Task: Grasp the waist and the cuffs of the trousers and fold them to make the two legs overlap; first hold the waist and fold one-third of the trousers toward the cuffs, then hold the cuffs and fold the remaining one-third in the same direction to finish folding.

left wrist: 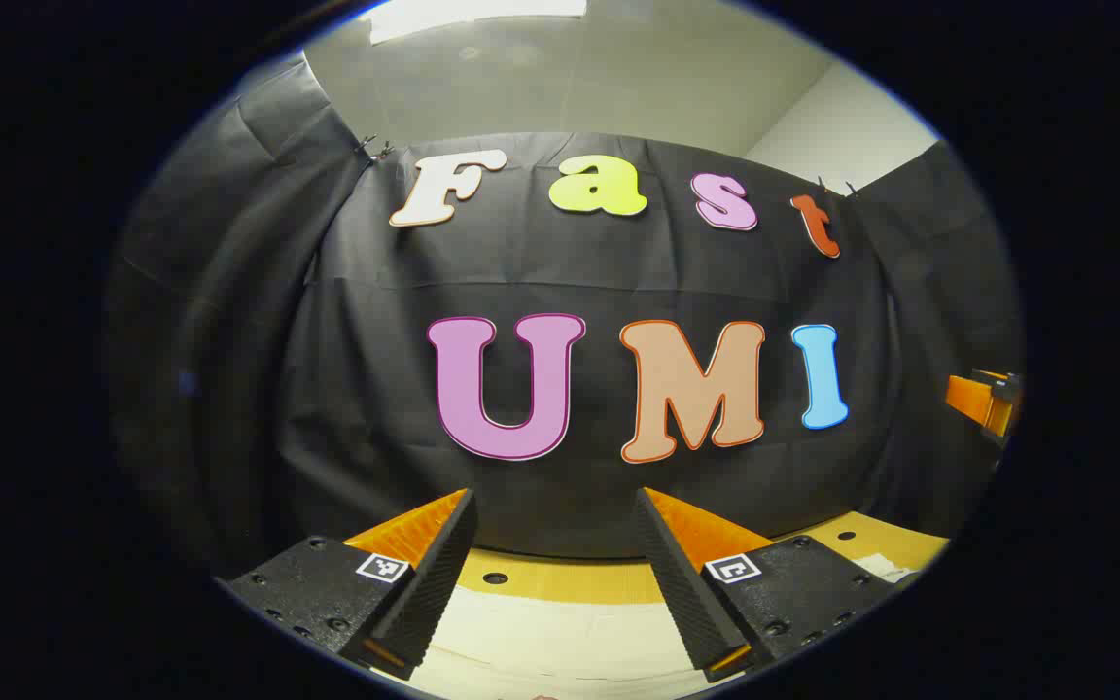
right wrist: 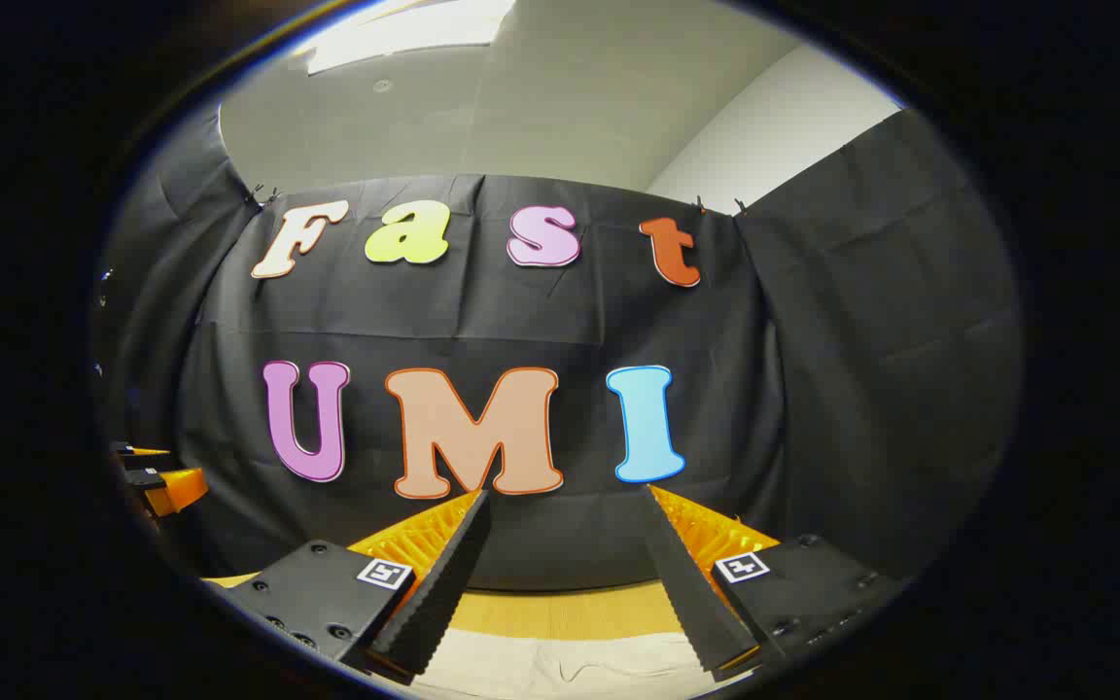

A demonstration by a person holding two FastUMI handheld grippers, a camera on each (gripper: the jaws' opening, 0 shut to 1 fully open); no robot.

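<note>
Black cloth hangs as the booth's wall (left wrist: 560, 262) straight ahead of me in both gripper views, with a pale ceiling and a lit panel above it and a white room wall showing past its upper right edge. Below the cloth runs a yellowish wooden table (left wrist: 570, 580) with small dark holes in its top, and I use that table as my landmark. On the table, toward me from its far edge, lies the pale cream fabric of the trousers (left wrist: 560, 642); in the right gripper view the same cloth (right wrist: 570, 666) shows a soft wrinkle, and I cannot tell from either view which part is waist and which is cuff. My left gripper (left wrist: 556, 501) hangs over the near side of the table, above the trousers, its jaws spread wide with nothing between them. My right gripper (right wrist: 568, 498) sits likewise over the near side of the table above the fabric, jaws also spread wide apart and holding nothing. In the left gripper view I see the right gripper at the far right, raised above the table's right end; in the right gripper view the left gripper shows at the far left, above the table's left end. Neither pair of fingers touches the trousers.
</note>
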